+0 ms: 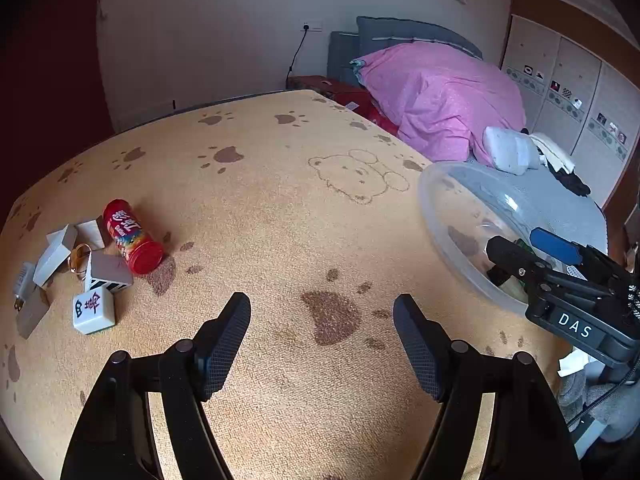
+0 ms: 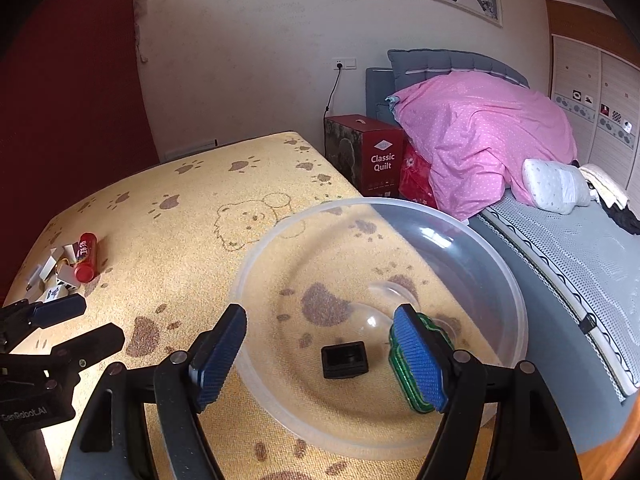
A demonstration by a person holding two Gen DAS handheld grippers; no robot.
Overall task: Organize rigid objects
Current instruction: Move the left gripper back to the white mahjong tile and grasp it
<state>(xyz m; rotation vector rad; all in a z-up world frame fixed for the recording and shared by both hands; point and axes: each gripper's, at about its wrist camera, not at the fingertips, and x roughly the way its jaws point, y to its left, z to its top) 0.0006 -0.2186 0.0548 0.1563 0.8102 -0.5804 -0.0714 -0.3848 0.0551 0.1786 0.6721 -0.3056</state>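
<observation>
Two risks stand out to me from here. Most of the loose things — a red can point(image 1: 133, 237) lying on its side, a mahjong tile point(image 1: 93, 309), a gold ring point(image 1: 79, 255) and some white and grey boxes point(image 1: 54, 255) — sit bunched at the far left of the paw-print surface point(image 1: 280, 208), touching or overlapping one another. Reaching into that huddle with wide jaws, I judge I could nudge the can into a roll or knock a neighbour aside instead of taking one piece cleanly.

The clear plastic bowl point(image 2: 516, 304) worries me too: it rests at the right edge of the surface, just beside the bed point(image 2: 580, 280), and looks light. A careless bump from my right hand-held gripper point(image 2: 320, 360) could slide or tip it, spilling the black square piece point(image 2: 345, 359) and the green-edged block point(image 2: 404, 376) already inside.

My left hand-held gripper point(image 1: 322, 344) is spread wide over bare surface, holding and touching nothing. The right one is likewise spread, poised over the near rim of the bowl, with nothing pinched — its right finger point(image 2: 420, 356) sits in front of the green-edged block, but whether they touch I cannot tell.
</observation>
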